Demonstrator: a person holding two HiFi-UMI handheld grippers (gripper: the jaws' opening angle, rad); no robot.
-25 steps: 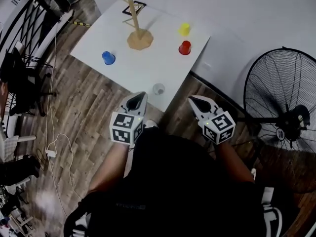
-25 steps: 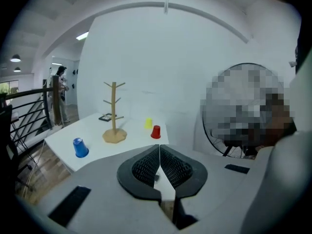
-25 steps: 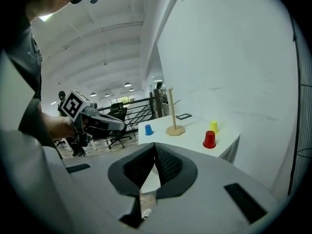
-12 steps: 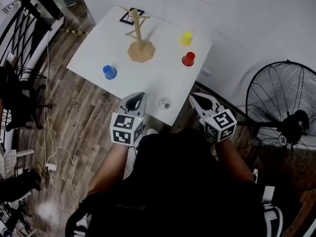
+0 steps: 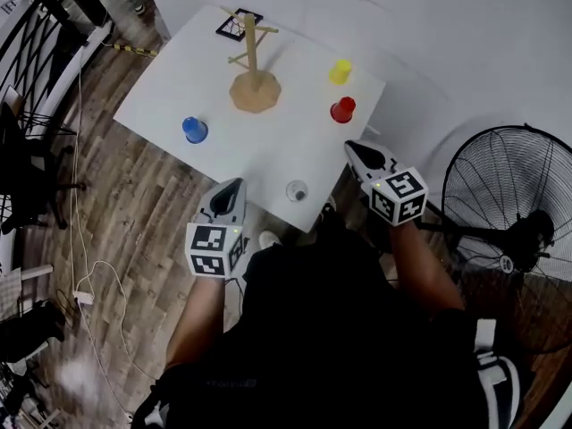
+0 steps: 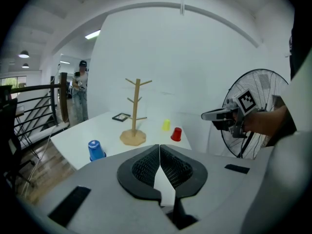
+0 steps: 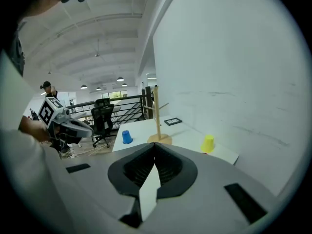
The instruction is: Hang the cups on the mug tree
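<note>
Right gripper [image 5: 355, 149] has advanced up-frame — the red cup [image 5: 342, 110] lies just beyond its tips (left gripper [image 5: 232, 186], lower left, sits farther off) — both jaws clenched, empty.

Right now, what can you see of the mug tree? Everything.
The mug tree looks like pale wood: a slim upright post on a flat roundish base, with short pegs angling upward, all bare. It stands on the white table toward its far side, beside a black-framed card. Only the table touches it.
</note>
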